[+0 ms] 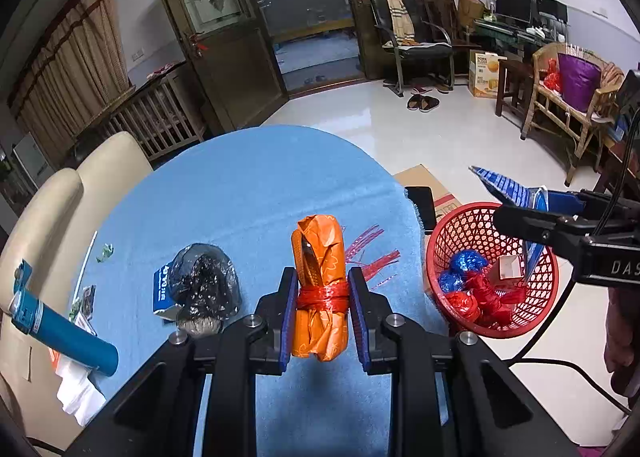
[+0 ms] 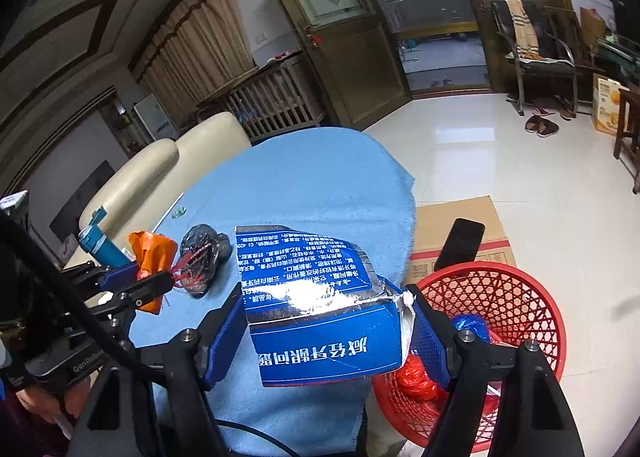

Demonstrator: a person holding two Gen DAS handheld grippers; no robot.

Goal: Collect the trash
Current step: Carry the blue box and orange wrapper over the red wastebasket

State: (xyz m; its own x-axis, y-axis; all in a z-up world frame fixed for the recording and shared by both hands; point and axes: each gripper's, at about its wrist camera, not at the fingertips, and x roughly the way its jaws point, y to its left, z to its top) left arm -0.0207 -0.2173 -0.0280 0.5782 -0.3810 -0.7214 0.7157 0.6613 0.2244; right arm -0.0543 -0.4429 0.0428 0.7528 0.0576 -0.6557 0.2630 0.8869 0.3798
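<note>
My left gripper [image 1: 322,297] is shut on an orange wrapped bundle [image 1: 320,257] tied with red string, held above the blue tablecloth [image 1: 248,193]. My right gripper [image 2: 326,325] is shut on a flattened blue carton [image 2: 316,293] with white print, at the cloth's right edge beside the red mesh basket [image 2: 516,297]. The basket [image 1: 460,229] stands on the floor and holds blue and red foil balls and a small box. In the left wrist view the right gripper [image 1: 536,217] carries the carton [image 1: 508,189] over the basket. The left gripper [image 2: 154,277] with the bundle [image 2: 154,247] shows at left.
A crumpled black plastic bag [image 1: 204,285] over a small blue box lies on the cloth. A teal tube [image 1: 60,329], white paper and small scraps sit at the table's left. A black phone [image 2: 460,243] rests on a cardboard box [image 2: 460,217]. A cream sofa [image 1: 72,193] stands behind.
</note>
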